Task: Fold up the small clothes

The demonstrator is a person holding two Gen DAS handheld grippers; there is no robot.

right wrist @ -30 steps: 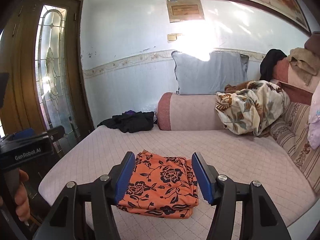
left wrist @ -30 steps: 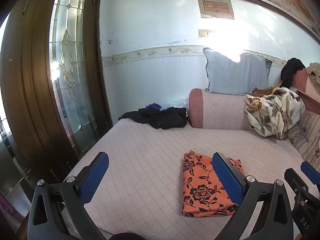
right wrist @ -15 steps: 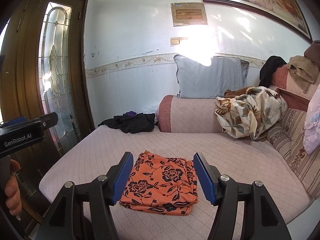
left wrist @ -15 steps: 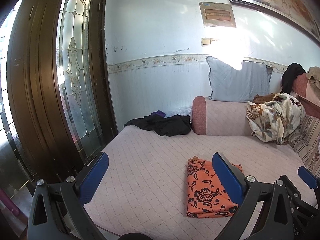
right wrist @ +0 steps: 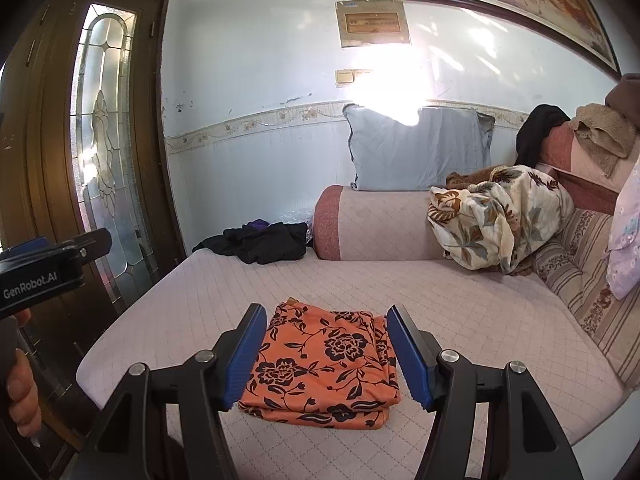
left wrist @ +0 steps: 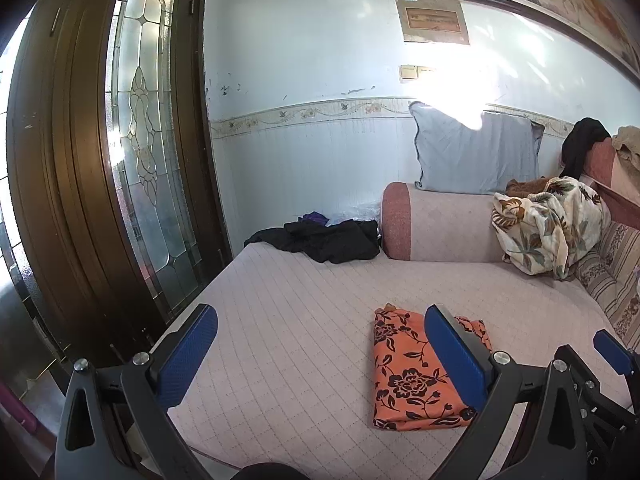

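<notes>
The right tool (right wrist: 326, 350) is hovering with its blue pads apart and is grasping nothing; the folded orange cloth (right wrist: 324, 364) is lying between and below its fingers, not pressed by them. The left tool (left wrist: 320, 360) is also standing released, wide, with nothing between its pads. A hand (right wrist: 22, 392) is gripping its handle at the left edge of the right wrist view. The cloth is resting flat on the quilted pink sofa seat (left wrist: 304, 312), near the front edge. Farther back, a dark heap of clothes (right wrist: 260, 246) is lying beside the bolster (right wrist: 376, 224). A grey pillow (right wrist: 416, 152) is leaning on the wall, and a flowered blanket (right wrist: 496, 220) is bunching in the corner.
</notes>
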